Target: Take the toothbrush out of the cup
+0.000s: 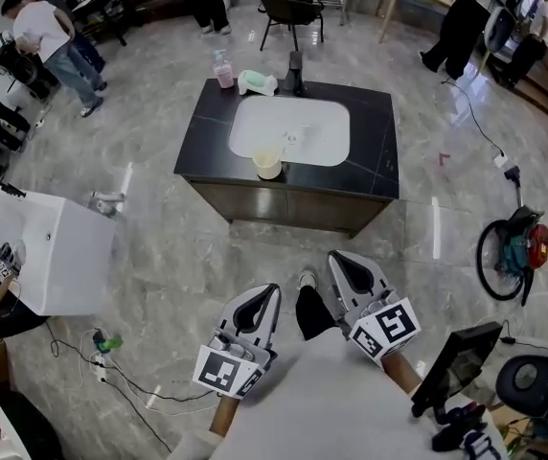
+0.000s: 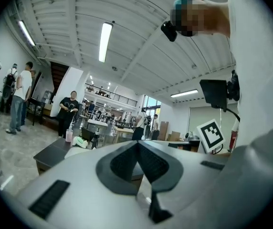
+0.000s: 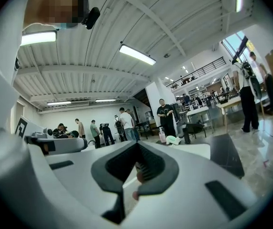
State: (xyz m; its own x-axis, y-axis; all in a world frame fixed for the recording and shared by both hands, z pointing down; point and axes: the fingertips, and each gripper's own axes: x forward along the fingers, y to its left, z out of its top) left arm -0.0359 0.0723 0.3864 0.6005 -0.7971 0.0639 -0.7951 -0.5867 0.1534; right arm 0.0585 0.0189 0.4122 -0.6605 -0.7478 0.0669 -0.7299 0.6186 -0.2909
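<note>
A pale yellow cup [image 1: 267,164] stands on the front rim of the white basin [image 1: 293,147], which is set in a black counter [image 1: 375,142] across the floor from me. From this distance I cannot make out a toothbrush in it. My left gripper [image 1: 272,291] and right gripper [image 1: 336,258] are held low near my body, pointing level toward the counter and well short of it. Both are shut with nothing in them. In the left gripper view the jaws [image 2: 137,143] meet at the tip. The right gripper view shows the same [image 3: 137,145].
A pink bottle [image 1: 222,70], a pale green item [image 1: 258,82] and a black faucet [image 1: 295,73] sit at the counter's far edge. A white cabinet [image 1: 54,252] stands at the left, with cables on the floor by it. A monitor [image 1: 456,362] is at the lower right. A black chair [image 1: 291,10] and several people are beyond.
</note>
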